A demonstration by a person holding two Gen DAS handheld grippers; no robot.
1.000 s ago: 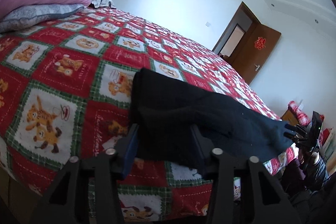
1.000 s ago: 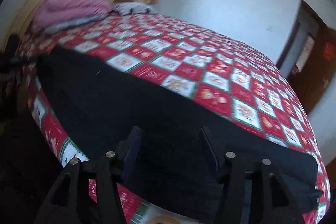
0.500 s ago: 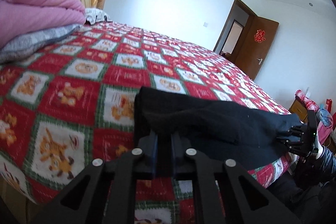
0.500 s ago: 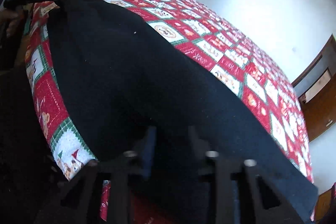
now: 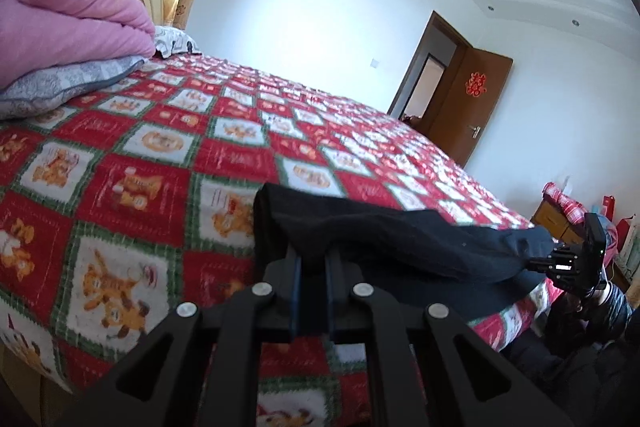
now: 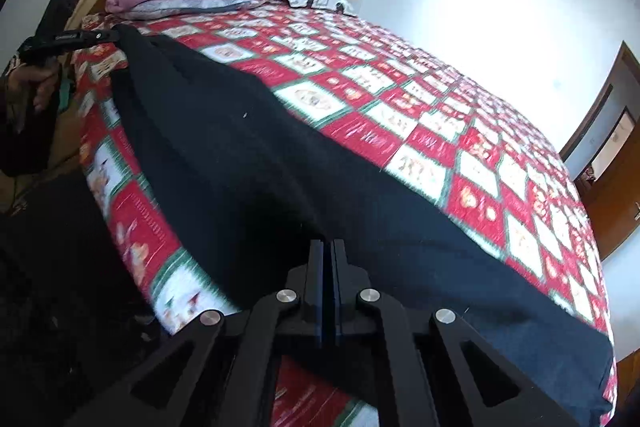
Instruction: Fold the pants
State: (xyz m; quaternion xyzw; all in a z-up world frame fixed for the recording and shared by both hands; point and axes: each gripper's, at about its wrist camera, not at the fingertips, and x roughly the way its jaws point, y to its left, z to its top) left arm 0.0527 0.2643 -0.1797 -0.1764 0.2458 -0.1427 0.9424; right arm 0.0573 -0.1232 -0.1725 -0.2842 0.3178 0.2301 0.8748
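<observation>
A: How many things do you count?

B: One pair of black soft-cloth pants (image 5: 400,243), two hand-held grippers, one pink quilted duvet (image 5: 68,15) on one grey patterned pillow (image 5: 60,87), with a second pillow (image 5: 174,41) behind at 12 o'clock.

A: And where are the pants?

B: They lie stretched along the near edge of the bed with the red, green and white chequered cartoon blanket (image 5: 132,187). In the left wrist view they run from the centre toward 3 o'clock.

A: The grippers?

B: The left hand-held gripper (image 5: 312,267) is clamped together on one end of the pants. The right hand-held gripper (image 6: 329,259) has its jaws pressed nearly together, pinching the dark cloth at the other end. In the left view the right one shows at 3 o'clock (image 5: 568,263), at the bed's edge.

A: Room to move?

B: The blanket beyond the pants, toward 12 o'clock, is bare up to the pillows. A brown wooden door (image 5: 476,107) stands open at 2 o'clock.

A: Textures?

B: The blanket looks fuzzy; the pants are matte, with soft ridges.
</observation>
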